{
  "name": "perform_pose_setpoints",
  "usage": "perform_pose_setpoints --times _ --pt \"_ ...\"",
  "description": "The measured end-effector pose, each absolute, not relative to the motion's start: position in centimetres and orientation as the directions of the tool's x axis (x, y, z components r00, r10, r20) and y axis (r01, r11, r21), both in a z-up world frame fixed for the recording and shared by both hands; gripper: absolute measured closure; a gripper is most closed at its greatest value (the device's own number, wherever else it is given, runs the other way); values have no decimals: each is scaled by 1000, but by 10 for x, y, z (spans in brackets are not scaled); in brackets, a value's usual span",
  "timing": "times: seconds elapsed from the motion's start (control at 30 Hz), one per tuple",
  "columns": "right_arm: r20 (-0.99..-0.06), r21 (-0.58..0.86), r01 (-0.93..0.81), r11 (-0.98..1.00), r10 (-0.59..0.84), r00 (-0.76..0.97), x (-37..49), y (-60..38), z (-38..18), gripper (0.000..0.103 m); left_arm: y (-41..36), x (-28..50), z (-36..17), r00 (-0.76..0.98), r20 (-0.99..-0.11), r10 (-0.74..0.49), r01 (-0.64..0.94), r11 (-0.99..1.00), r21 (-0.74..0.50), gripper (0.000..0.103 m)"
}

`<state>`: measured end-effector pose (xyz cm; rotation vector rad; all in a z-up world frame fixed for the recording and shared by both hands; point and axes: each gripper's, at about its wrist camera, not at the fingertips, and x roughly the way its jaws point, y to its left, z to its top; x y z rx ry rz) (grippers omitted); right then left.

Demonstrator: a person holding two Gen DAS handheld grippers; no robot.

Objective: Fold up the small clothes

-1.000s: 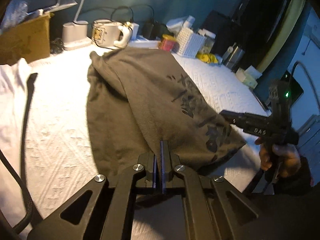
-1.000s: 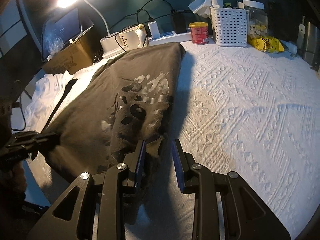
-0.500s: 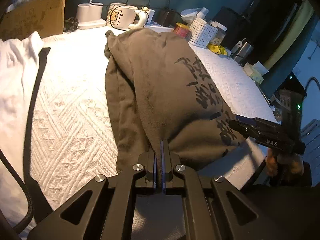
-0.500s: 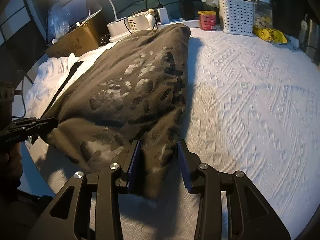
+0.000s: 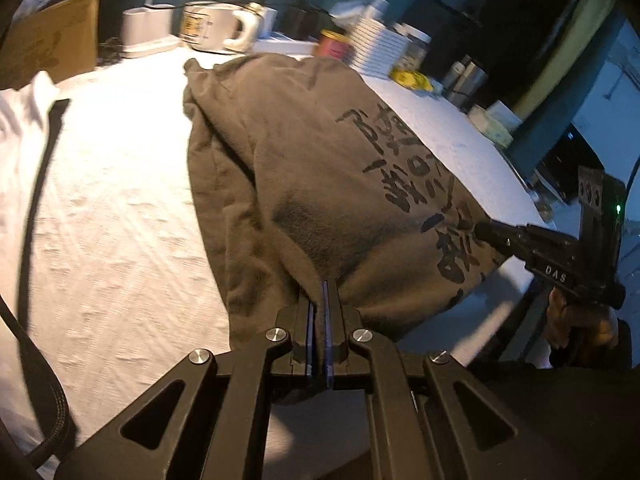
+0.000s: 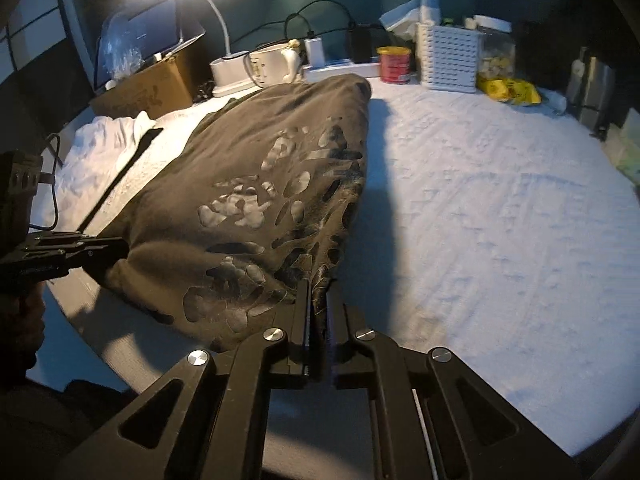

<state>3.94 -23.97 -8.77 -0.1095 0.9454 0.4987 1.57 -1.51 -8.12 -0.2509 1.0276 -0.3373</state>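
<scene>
A dark olive T-shirt [image 5: 304, 168] with black printed characters lies lengthwise on the white textured table cover [image 5: 112, 240]. It also shows in the right wrist view [image 6: 256, 184]. My left gripper [image 5: 319, 292] is shut on the shirt's near hem. My right gripper [image 6: 319, 292] is shut on the other near corner of the hem. Each gripper shows in the other's view: the right one [image 5: 480, 230] at the shirt's right corner, the left one [image 6: 120, 246] at its left corner. The near hem is lifted off the cover.
A white garment [image 6: 100, 148] and a black strap [image 5: 40, 184] lie at the left. At the back stand a cardboard box [image 6: 148, 88], lamp base [image 6: 228, 70], mug [image 6: 272, 64], red can [image 6: 394, 64], white basket [image 6: 448, 58] and yellow packet [image 6: 508, 90].
My right gripper has closed on the shirt's hem; a second ago its jaws were apart around it. Both grippers have pulled the near hem up and toward me.
</scene>
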Motion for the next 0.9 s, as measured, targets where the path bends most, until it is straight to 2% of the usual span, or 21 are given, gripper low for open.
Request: perform_pose_setpoints --times 0.3,0.57,0.8,0.9 --pt "-812 85 -396 914 294 505 11 -272 -89 96 -49 13 -83 451 -802 -393 218 919 -328 100" --pt "-818 58 -369 928 256 515 -13 -276 -103 96 -59 0 -84 480 -812 -332 216 942 -257 98" --pt "-812 78 -387 919 284 510 -20 -279 -103 96 -65 -4 -83 483 -826 -289 232 953 -197 98" --pt "-807 97 -381 920 297 510 -21 -281 -104 95 -67 -3 -82 480 -838 -261 240 957 -160 93"
